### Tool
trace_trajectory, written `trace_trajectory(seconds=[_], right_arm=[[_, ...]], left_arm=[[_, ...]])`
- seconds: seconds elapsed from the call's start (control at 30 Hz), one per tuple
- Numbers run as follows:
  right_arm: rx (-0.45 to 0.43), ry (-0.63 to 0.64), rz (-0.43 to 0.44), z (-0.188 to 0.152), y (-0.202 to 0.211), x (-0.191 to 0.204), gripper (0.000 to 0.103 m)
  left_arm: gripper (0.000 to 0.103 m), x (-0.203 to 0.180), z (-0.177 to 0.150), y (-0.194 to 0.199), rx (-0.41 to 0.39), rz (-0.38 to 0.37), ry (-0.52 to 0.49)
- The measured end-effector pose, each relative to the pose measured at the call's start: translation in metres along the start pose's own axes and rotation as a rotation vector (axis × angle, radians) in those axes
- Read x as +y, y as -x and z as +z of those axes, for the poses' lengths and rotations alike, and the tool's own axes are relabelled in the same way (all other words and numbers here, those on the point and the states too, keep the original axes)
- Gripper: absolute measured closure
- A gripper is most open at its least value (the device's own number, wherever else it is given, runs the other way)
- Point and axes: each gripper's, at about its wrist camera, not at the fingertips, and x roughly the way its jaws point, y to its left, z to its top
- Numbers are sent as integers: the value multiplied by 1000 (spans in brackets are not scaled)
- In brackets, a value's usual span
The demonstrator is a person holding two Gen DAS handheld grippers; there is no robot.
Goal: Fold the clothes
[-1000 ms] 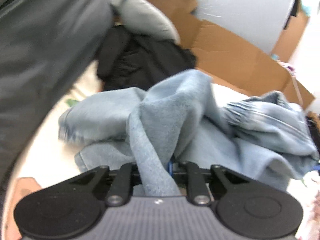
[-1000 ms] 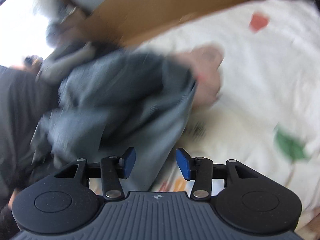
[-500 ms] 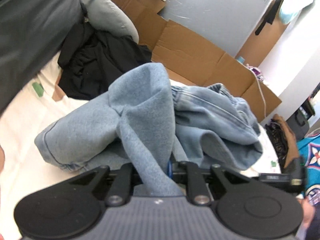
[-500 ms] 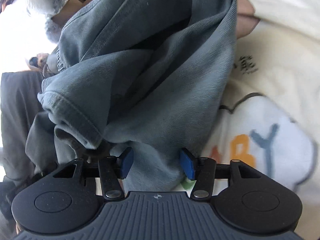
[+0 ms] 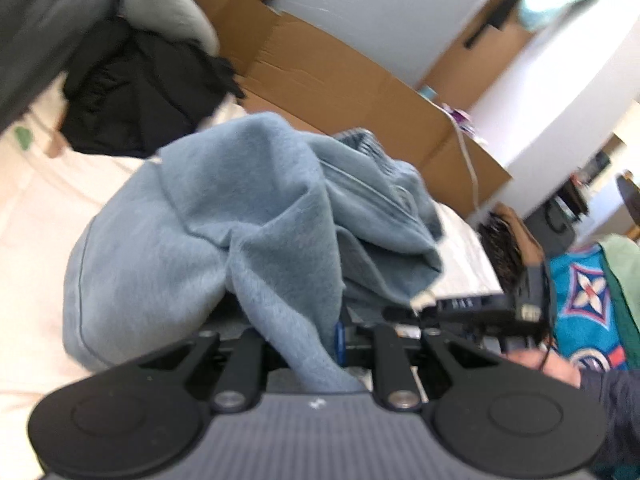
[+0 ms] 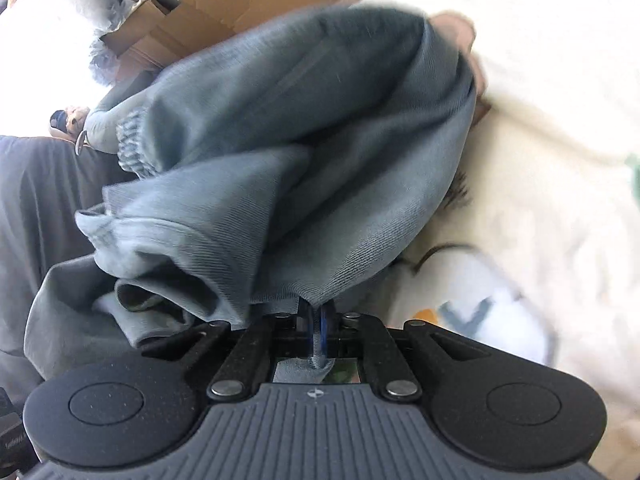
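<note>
Both hand-held grippers [image 5: 316, 344] [image 6: 316, 320] pinch the blue-grey garment [image 5: 240, 216].

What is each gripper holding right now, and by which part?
Both grip the blue garment. The left gripper pinches a bunched fold of it, fleecy side out. The right gripper is shut on a gathered bit of fabric; which part cannot be told.

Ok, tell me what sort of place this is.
Probably a lived-in bedroom: a printed white bedsheet under the blue garment, a dark clothes pile and flattened cardboard boxes against the wall.
</note>
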Motion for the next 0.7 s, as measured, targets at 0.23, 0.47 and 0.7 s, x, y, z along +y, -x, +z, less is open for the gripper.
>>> trace_trajectory(seconds=[0.23,0.47,0.7], right_arm=[[-43,71,-73,41,47,-12,103],[-93,105,-197,74,101,-36,103],[-84,140,-236,88,141,-55,103]], left_arm=[[87,-42,-2,-26,62,-153,-44],[87,-97,4,-64,115,-335,-94],[87,-154,-2,-102,161,-441,-147]])
